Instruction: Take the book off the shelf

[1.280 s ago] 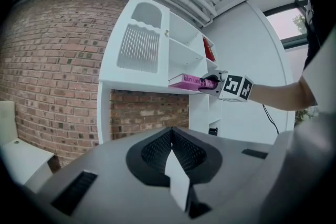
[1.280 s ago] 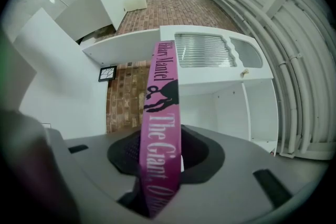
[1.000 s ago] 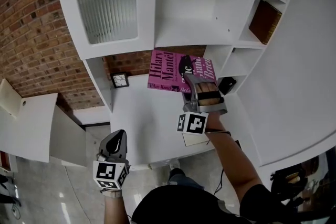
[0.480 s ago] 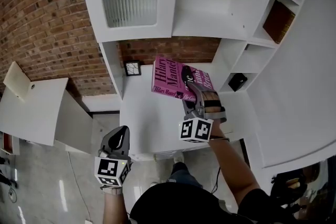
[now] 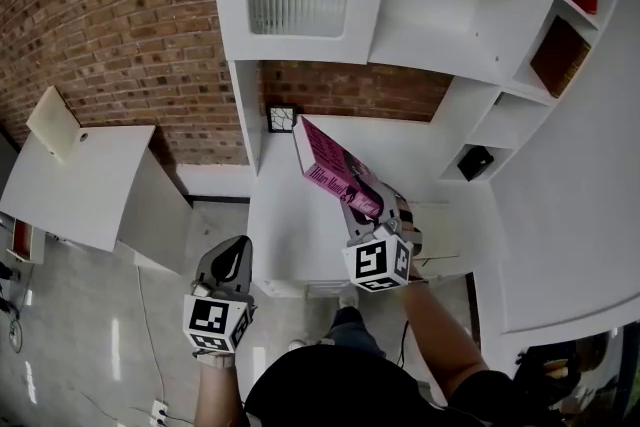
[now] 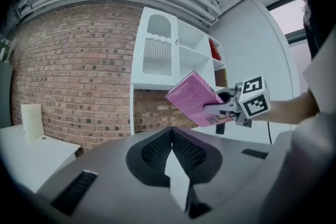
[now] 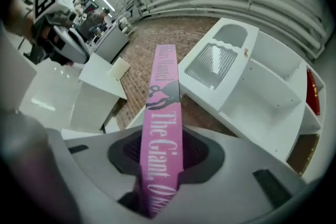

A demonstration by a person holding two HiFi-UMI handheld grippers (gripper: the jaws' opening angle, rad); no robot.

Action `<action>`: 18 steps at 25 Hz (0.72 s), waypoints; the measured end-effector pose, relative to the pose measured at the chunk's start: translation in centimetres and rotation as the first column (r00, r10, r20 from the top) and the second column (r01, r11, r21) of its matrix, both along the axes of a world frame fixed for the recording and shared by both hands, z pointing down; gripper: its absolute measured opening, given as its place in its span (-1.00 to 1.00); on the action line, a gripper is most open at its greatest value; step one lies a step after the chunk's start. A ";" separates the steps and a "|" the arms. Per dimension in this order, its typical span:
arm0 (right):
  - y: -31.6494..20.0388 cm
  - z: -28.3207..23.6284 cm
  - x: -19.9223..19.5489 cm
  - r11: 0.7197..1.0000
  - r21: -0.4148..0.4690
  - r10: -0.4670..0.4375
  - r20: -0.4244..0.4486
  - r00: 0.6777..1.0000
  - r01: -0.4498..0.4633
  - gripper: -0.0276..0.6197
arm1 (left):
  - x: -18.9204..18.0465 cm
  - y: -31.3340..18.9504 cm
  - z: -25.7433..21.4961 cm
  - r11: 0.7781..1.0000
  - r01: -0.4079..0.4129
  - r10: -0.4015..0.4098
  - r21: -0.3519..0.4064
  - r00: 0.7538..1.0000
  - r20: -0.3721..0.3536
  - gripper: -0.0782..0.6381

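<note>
Low at the left the left gripper (image 5: 226,260) near the bench (image 5: 285,245), jaws closed together on nothing, pink book (image 5: 333,165) in the middle — tilted, in the air above the bench, away from the white shelf (image 5: 440,5) — clamped by its lower end in the jaws of the right gripper (image 5: 372,215).

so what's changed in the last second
The right hand-held gripper, still shut on the pink book, pulled it back from the shelf and turned it from cover-up to edge-on. The left hand-held gripper stayed low, shut and empty.
</note>
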State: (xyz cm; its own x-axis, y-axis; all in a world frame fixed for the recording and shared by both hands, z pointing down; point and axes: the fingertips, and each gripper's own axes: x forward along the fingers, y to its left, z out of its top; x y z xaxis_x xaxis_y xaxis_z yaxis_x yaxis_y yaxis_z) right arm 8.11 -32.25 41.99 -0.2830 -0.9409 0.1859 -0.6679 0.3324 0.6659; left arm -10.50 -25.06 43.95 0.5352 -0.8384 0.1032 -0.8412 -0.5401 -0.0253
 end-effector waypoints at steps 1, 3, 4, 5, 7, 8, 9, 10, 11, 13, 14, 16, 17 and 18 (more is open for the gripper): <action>0.3 0.1 -0.7 1.000 -0.015 -0.018 0.036 0.999 0.019 -0.47 | -0.5 0.1 0.0 1.000 0.009 -0.009 0.000 1.000 -0.002 -0.76; 0.9 0.4 -2.1 0.997 -0.046 -0.054 0.109 0.993 0.059 -0.46 | -1.4 0.4 -0.1 1.000 0.027 -0.027 0.002 1.000 -0.012 -0.76; 1.2 0.5 -2.8 0.995 -0.060 -0.070 0.146 0.987 0.079 -0.47 | -1.9 0.5 -0.2 0.999 0.035 -0.035 0.003 0.999 -0.019 -0.76; 1.5 0.5 -3.5 0.993 -0.070 -0.085 0.182 0.980 0.100 -0.47 | -2.4 0.6 -0.2 0.999 0.044 -0.044 0.005 0.999 -0.025 -0.76; 2.0 0.5 -4.8 0.987 -0.083 -0.115 0.248 0.962 0.139 -0.47 | -3.2 0.9 -0.2 0.998 0.060 -0.060 0.009 0.998 -0.032 -0.76; 2.3 0.4 -5.3 0.984 -0.086 -0.130 0.278 0.952 0.159 -0.47 | -3.6 1.0 -0.2 0.998 0.068 -0.067 0.010 0.997 -0.034 -0.76; 2.6 0.3 -5.9 0.980 -0.087 -0.143 0.307 0.941 0.178 -0.47 | -3.9 1.1 -0.1 0.997 0.075 -0.075 0.010 0.997 -0.035 -0.76; 2.8 0.2 -6.4 0.976 -0.089 -0.157 0.337 0.928 0.197 -0.47 | -4.3 1.3 -0.1 0.997 0.083 -0.082 0.010 0.996 -0.036 -0.76; 3.1 0.1 -6.9 0.972 -0.091 -0.168 0.370 0.914 0.216 -0.47 | -4.7 1.4 -0.1 0.996 0.091 -0.090 0.011 0.995 -0.037 -0.76; 3.7 -0.1 -7.8 0.962 -0.099 -0.186 0.441 0.878 0.254 -0.47 | -5.3 1.6 -0.1 0.994 0.106 -0.105 0.013 0.994 -0.038 -0.76; 3.9 -0.2 -8.2 0.957 -0.104 -0.192 0.473 0.860 0.271 -0.47 | -5.7 1.7 -0.1 0.994 0.113 -0.112 0.014 0.993 -0.040 -0.76; 4.4 -0.5 -9.1 0.947 -0.104 -0.208 0.518 0.829 0.303 -0.47 | -6.4 1.8 -0.1 0.992 0.127 -0.126 0.016 0.991 -0.043 -0.76; 4.6 -0.6 -9.5 0.943 -0.101 -0.218 0.532 0.818 0.317 -0.47 | -6.8 1.9 -0.1 0.991 0.135 -0.134 0.016 0.990 -0.045 -0.76; 4.8 -0.8 -10.0 0.939 -0.097 -0.228 0.545 0.807 0.331 -0.47 | -7.2 2.0 0.0 0.990 0.143 -0.142 0.016 0.989 -0.047 -0.76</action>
State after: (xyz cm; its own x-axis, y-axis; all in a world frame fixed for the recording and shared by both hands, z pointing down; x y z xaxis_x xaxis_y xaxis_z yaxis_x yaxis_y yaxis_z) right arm -1.85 -27.49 41.21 -0.6306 -0.7706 0.0919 -0.7547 0.6365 0.1589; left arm -17.69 -23.04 43.91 0.4141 -0.9080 0.0641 -0.9100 -0.4146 0.0057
